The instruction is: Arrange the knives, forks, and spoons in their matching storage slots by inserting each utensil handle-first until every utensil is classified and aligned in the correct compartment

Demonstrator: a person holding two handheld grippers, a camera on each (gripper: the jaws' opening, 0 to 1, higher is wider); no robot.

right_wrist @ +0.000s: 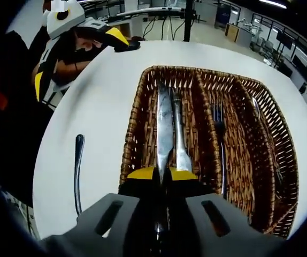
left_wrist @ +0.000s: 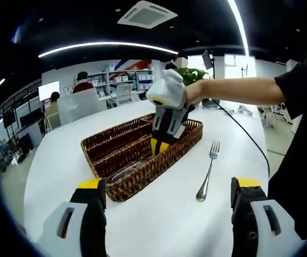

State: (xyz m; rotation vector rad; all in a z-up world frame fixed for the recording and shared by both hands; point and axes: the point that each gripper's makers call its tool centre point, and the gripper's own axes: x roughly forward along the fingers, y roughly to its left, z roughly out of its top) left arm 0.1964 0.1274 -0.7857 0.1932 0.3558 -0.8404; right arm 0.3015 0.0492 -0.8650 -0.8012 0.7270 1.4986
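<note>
- My right gripper [right_wrist: 162,174] was clamped on a knife [right_wrist: 164,126], blade running lengthwise down the left compartment of the wicker tray [right_wrist: 133,120], beside a second knife [right_wrist: 179,136].
- My left gripper [left_wrist: 167,195] hung wide open, holding nothing.
- One fork [left_wrist: 208,170] lay on the table [left_wrist: 169,219], just outside the tray, nearer my left gripper.
- Another fork [right_wrist: 219,134] sat in the middle slot.

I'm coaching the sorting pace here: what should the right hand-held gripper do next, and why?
Probably open the right hand-held gripper and let go: its jaws look shut on a knife that already lies along the wicker tray's left compartment beside another knife. One fork is left lying on the table.
</note>
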